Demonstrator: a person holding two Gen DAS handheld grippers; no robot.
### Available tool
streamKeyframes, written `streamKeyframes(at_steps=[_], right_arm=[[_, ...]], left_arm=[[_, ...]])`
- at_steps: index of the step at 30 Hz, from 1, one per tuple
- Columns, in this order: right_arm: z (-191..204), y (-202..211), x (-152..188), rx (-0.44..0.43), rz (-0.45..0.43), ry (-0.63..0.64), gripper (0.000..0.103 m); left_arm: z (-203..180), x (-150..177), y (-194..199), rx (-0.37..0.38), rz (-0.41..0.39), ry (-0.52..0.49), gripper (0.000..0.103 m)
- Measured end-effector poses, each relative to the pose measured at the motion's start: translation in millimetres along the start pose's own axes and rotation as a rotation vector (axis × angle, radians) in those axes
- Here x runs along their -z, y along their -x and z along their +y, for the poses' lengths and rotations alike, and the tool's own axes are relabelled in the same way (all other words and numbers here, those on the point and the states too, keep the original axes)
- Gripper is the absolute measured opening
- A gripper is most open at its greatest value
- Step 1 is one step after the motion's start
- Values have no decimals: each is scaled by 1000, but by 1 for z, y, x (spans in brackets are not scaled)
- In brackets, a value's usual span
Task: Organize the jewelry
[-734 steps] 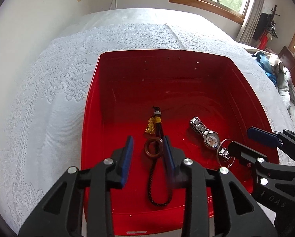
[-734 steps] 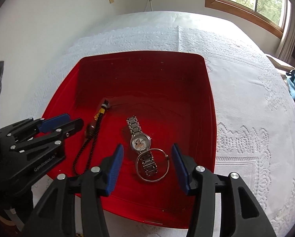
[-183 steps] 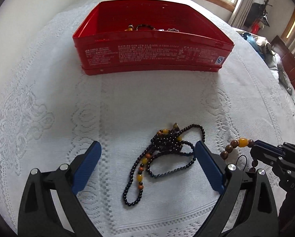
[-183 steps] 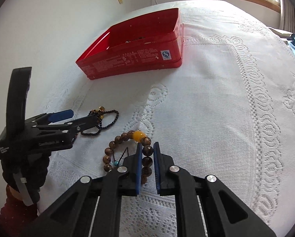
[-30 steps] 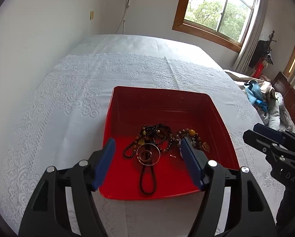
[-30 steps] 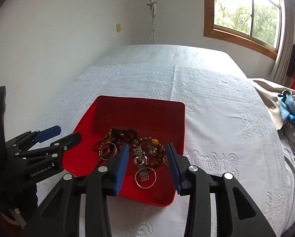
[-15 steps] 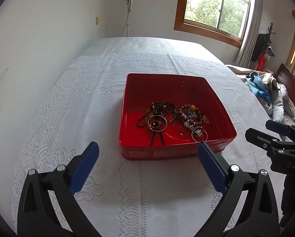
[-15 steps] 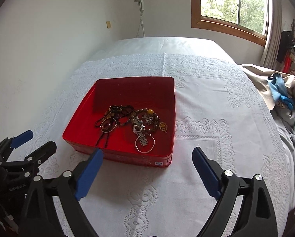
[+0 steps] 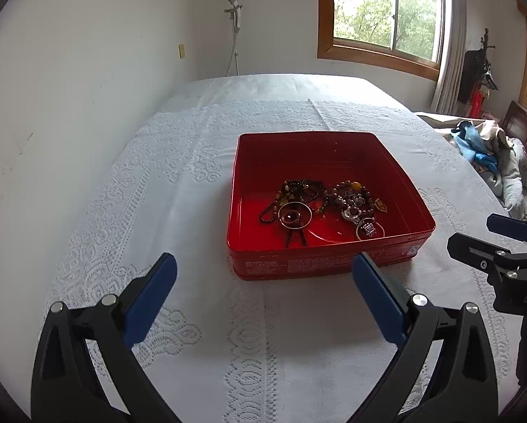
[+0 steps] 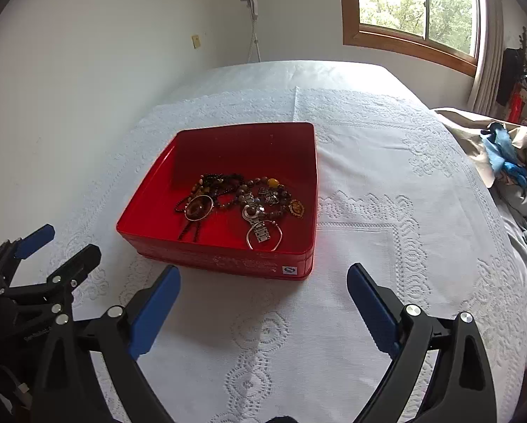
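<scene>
On the white lace bedspread [image 9: 200,317], toward its middle, a red tin [image 9: 320,264] is sitting with beaded necklaces [image 10: 224,183], a wristwatch [image 10: 258,225] and a ring pendant [image 9: 294,215] lying tangled inside. Since a second ago both grippers are backing off from over the tin. Left gripper [image 9: 263,282] and right gripper [image 10: 263,285] are hanging just before its near wall, jaws spread wide, the right's opening, nothing between them.

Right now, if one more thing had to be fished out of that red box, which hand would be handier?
Probably the left gripper: it faces the red box nearly head-on, jaws wide, empty. The right gripper, jaws opening and empty, sees it offset left. A close call.
</scene>
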State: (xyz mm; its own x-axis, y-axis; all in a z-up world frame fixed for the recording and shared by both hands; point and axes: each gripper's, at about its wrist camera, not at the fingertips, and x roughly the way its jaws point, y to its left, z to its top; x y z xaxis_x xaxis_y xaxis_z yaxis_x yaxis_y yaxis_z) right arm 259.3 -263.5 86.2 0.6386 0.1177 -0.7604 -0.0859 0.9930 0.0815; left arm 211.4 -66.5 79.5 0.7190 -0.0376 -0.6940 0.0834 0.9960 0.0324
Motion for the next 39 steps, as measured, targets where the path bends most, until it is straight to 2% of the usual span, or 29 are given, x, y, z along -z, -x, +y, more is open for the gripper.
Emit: streamKeyframes(at_steps=[8, 15, 39], right_arm=[[3, -14, 3, 19, 45, 1, 97], [4, -20, 3, 46, 45, 16, 98], [1, -26, 2, 46, 51, 21, 99]], left_arm=[[3, -1, -8, -2, 15, -1, 99], [6, -1, -19, -1, 36, 6, 99], [11, -5, -40, 17, 74, 24, 99]])
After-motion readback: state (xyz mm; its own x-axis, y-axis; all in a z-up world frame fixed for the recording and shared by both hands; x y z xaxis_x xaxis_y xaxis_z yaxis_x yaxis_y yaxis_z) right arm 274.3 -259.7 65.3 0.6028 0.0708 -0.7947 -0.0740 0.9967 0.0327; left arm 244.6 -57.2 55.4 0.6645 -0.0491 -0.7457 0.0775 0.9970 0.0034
